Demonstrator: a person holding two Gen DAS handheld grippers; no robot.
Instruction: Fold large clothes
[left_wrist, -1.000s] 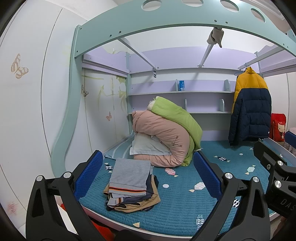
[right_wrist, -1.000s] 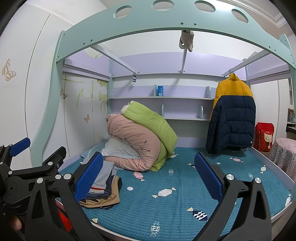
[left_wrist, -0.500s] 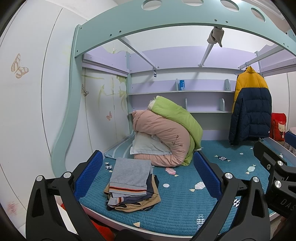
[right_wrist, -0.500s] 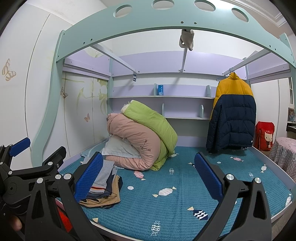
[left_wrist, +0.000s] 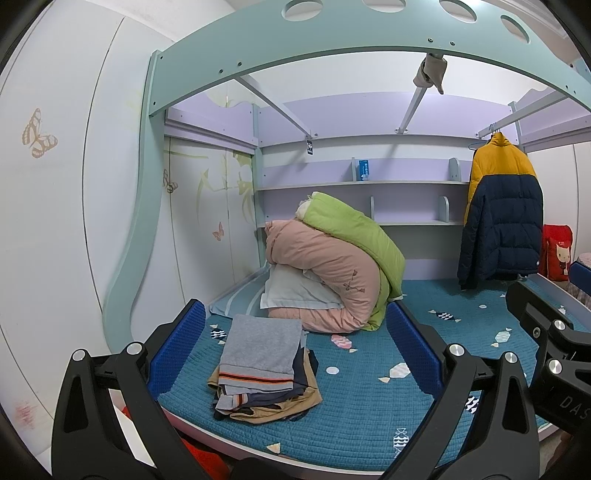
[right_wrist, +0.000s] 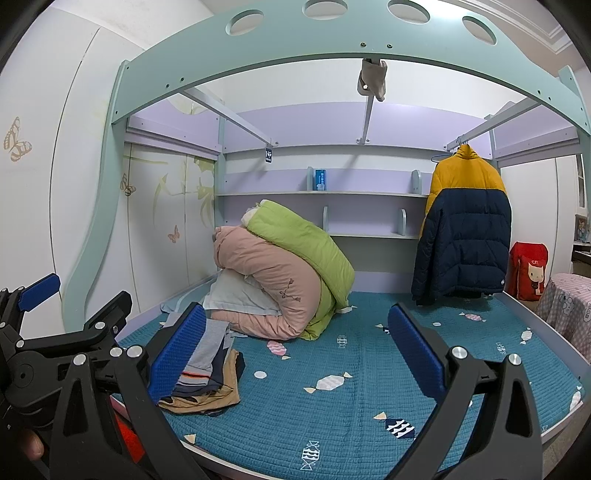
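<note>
A stack of folded clothes (left_wrist: 264, 369), grey on top with tan and navy below, lies near the front left edge of the teal bed (left_wrist: 369, 417); it also shows in the right wrist view (right_wrist: 207, 373). A yellow and navy puffer jacket (left_wrist: 498, 218) hangs on a rail at the right (right_wrist: 461, 225). My left gripper (left_wrist: 295, 354) is open and empty in front of the bed, framing the stack. My right gripper (right_wrist: 297, 350) is open and empty to its right.
Rolled pink and green quilts (left_wrist: 332, 266) with a pale pillow sit at the bed's back left. A shelf unit (left_wrist: 369, 184) lines the back wall. A red bag (right_wrist: 528, 269) and a pink patterned cloth-covered thing (right_wrist: 569, 310) stand at the right. A mint arch frame (right_wrist: 332, 48) spans overhead.
</note>
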